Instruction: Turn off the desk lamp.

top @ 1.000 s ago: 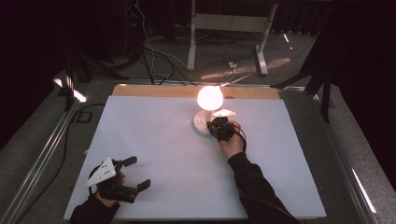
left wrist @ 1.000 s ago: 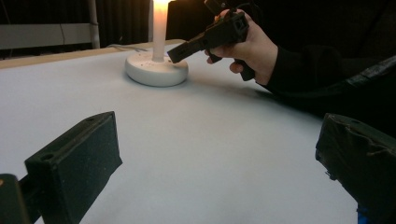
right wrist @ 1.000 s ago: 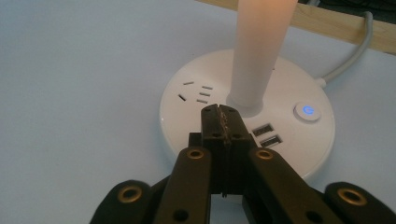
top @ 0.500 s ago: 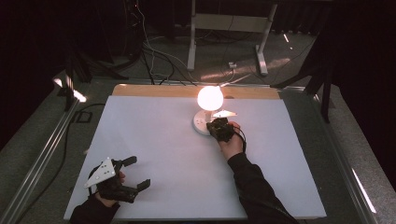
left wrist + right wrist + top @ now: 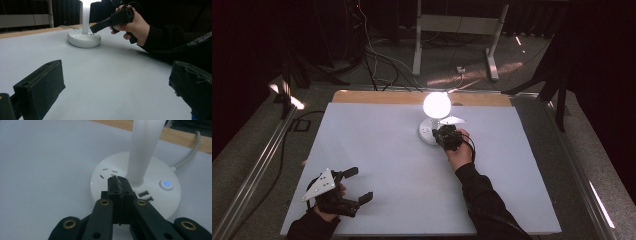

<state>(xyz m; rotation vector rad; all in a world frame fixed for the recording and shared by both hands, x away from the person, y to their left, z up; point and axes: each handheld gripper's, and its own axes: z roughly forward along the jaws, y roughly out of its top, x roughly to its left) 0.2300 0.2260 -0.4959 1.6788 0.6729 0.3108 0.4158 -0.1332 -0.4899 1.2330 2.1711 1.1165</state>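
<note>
1. A white lamp [image 5: 435, 116] stands on the white surface [image 5: 377, 150], toward the far edge; its round globe [image 5: 436, 104] is lit and very bright.
2. The lamp has a round, flat white base [image 5: 110, 182] and a straight white stem [image 5: 143, 150] that rises from the middle of it.
3. On top of the base there is a round button [image 5: 166, 184] with a blue glowing power sign, some socket slots [image 5: 108, 173] and two small ports [image 5: 145, 196]. A white cable [image 5: 188, 157] leaves the base toward the wooden edge [image 5: 180, 138] of the surface.
4. The right gripper [image 5: 117, 182] is over the near side of the base, just beside the stem — its jaws are pressed together with nothing between them.
5. The left gripper [image 5: 358, 184] is well apart from the lamp, near the front left corner of the surface — its jaws are spread wide and hold nothing.
</note>
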